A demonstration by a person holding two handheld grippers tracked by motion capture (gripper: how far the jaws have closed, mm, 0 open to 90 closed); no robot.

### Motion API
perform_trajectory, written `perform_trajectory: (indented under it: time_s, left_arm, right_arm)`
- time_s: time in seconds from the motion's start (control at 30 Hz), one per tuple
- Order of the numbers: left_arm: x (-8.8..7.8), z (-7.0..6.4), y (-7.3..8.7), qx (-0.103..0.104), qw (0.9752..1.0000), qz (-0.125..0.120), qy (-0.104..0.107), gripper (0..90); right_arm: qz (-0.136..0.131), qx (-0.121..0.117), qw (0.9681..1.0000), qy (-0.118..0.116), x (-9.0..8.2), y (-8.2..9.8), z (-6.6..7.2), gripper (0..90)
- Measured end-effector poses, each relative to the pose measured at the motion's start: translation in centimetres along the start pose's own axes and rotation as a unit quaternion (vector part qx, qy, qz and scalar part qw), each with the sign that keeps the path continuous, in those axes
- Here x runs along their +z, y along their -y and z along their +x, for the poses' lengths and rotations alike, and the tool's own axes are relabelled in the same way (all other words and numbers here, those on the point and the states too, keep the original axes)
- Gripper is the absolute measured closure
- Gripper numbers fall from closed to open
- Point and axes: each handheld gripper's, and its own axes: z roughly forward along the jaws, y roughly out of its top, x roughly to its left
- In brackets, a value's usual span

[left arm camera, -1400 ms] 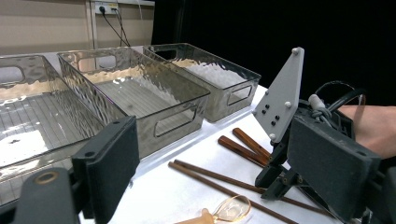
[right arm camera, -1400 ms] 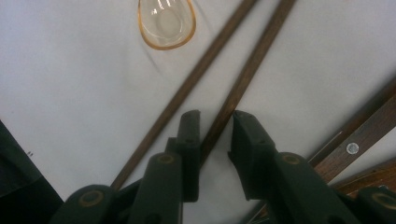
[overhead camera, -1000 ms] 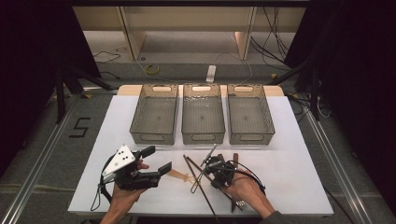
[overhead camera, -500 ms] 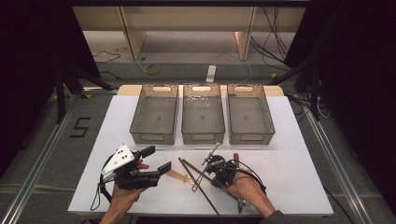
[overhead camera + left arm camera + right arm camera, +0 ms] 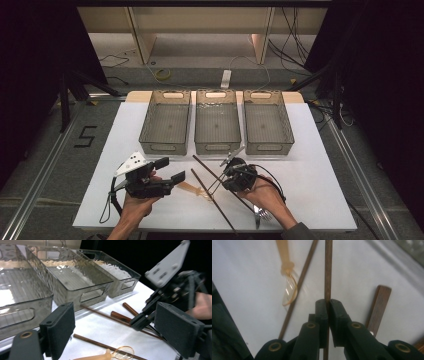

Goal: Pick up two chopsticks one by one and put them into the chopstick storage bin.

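we have the right gripper (image 5: 327,305) pinched tight on one brown chopstick (image 5: 328,270), low over the white tabletop (image 5: 244,277), just in front of the person. we should lift it straight and level so its far end clears the second chopstick (image 5: 298,287) and the amber spoon (image 5: 288,288) beside it. our left gripper (image 5: 112,327) hangs wide open, holding nothing. the right gripper view proves the pinch; the high view alone shows three empty bins (image 5: 216,122) beyond, well apart from the chopsticks.
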Motion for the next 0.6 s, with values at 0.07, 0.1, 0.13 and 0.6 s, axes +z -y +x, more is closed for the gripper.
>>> perform_trajectory:
  time_s: [0.07, 0.1, 0.13, 0.6]
  left_arm:
    - [0.5, 0.0, 0.0, -0.017, 0.9998, 0.007, -0.003, 16.9]
    - [0.7, -0.1, 0.0, -0.019, 0.9997, 0.012, -0.003, 17.2]
    - [1.0, -0.3, 0.0, -0.019, 0.9997, 0.015, -0.003, 17.5]
    - [5.2, -0.8, -1.3, -0.106, 0.9932, 0.036, 0.032, 24.8]
  right_arm:
    - [-0.02, -0.002, 0.9998, 0.001, -0.7, -0.2, 0.1, 85.6]
    - [-0.032, -0.003, 0.9995, 0.001, -1.0, -0.3, 0.1, 85.6]
    - [-0.041, -0.005, 0.9991, 0.001, -1.4, -0.4, 0.2, 85.6]
    - [-0.109, -0.032, 0.9935, -0.007, -3.7, -1.1, 1.8, 85.5]
